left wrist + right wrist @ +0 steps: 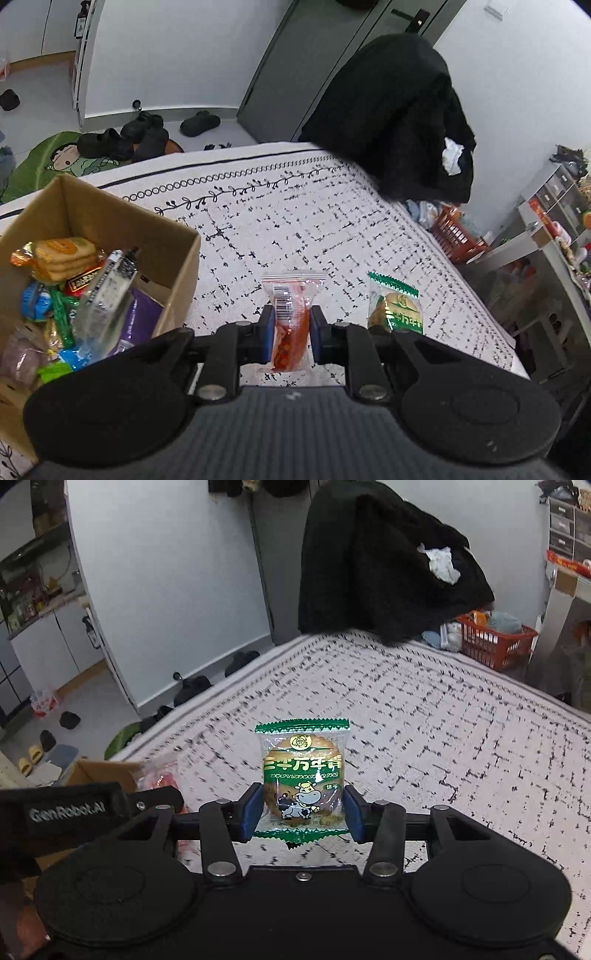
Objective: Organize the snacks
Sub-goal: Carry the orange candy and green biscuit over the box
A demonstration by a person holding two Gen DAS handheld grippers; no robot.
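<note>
Left tool pinching red snack packet; right tool pinching green biscuit packet; cardboard box of snacks at left.

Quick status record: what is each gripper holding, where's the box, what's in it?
left gripper: shut on red packet
right gripper: shut on green biscuit packet
box: cardboard, open, on the patterned cloth, left of the left gripper
box contents: many mixed snack packets
loose snacks on cloth: none in view
</note>
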